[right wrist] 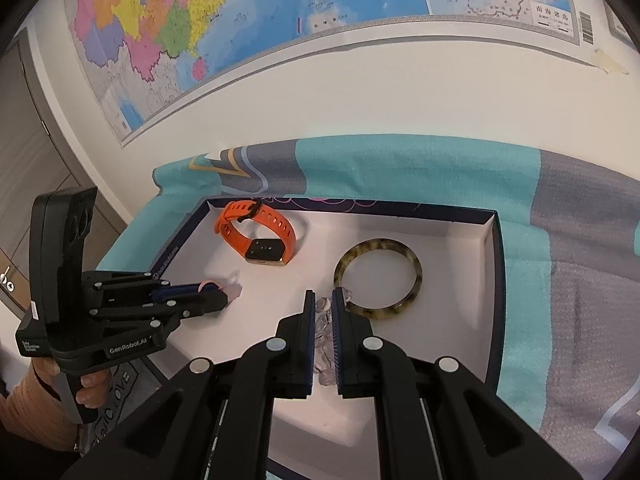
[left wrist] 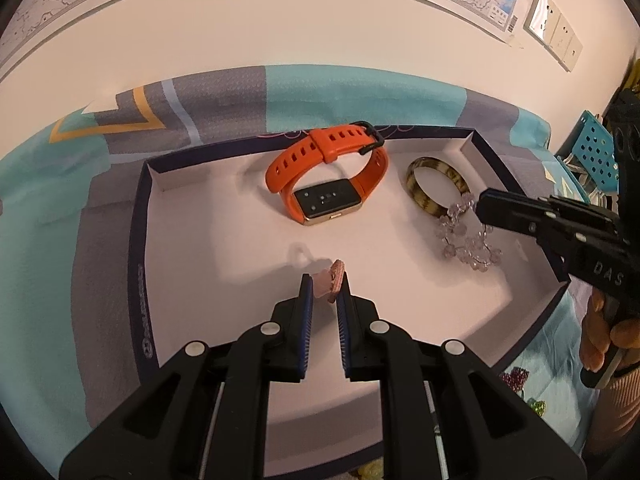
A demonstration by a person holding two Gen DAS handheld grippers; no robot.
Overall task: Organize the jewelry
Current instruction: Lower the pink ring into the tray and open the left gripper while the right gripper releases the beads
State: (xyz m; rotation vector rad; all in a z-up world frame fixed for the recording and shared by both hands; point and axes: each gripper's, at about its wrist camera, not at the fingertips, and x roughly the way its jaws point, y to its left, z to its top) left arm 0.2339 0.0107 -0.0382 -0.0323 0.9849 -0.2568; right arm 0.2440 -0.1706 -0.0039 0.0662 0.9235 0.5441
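Both grippers (left wrist: 324, 286) (right wrist: 320, 304) narrowly parted (fingers level).

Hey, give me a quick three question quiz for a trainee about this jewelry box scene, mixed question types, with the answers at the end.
1. True or false: the orange watch lies outside the box.
2. What sits between the right gripper fingers? A) crystal bead bracelet B) tortoiseshell bangle C) watch
3. Fill in: the left gripper holds a small ____ ring.

Key: 1 false; 2 A; 3 pink.
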